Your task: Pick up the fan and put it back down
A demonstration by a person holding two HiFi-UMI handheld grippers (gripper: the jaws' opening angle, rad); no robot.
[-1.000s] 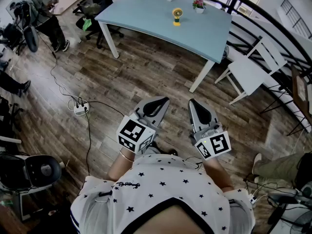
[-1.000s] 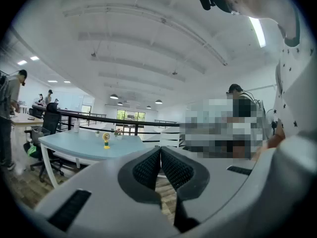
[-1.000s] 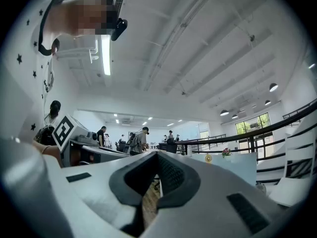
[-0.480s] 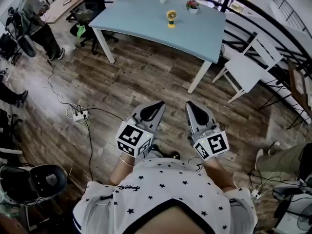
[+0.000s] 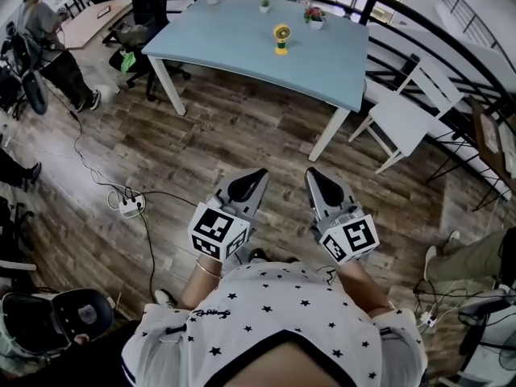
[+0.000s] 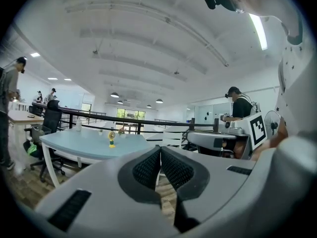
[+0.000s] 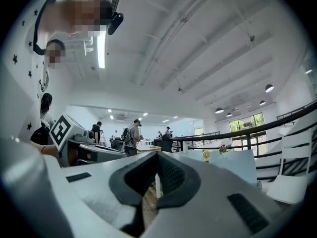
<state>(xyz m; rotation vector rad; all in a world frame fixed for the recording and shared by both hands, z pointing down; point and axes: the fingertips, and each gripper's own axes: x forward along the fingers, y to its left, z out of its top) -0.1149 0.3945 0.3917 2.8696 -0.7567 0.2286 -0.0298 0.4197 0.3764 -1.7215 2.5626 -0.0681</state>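
A small yellow fan (image 5: 280, 37) stands upright on the light blue table (image 5: 242, 47), well ahead of me across the wooden floor. The left gripper view shows the fan (image 6: 112, 138) as a small shape on the table (image 6: 84, 148). In the right gripper view the fan (image 7: 206, 155) is beside a flower pot. My left gripper (image 5: 260, 173) and right gripper (image 5: 311, 172) are held side by side in front of my body, both pointing towards the table. Each is shut with nothing between its jaws. Both are far from the fan.
A flower pot (image 5: 314, 16) and a tiny plant (image 5: 264, 6) stand behind the fan. A white chair (image 5: 407, 119) stands right of the table, with a black railing behind it. A power strip (image 5: 129, 206) and cables lie on the floor at left. People stand at far left (image 5: 48, 31).
The table and fan have drawn closer and slid down in the head view as I move towards them. Both grippers stay shut and side by side.
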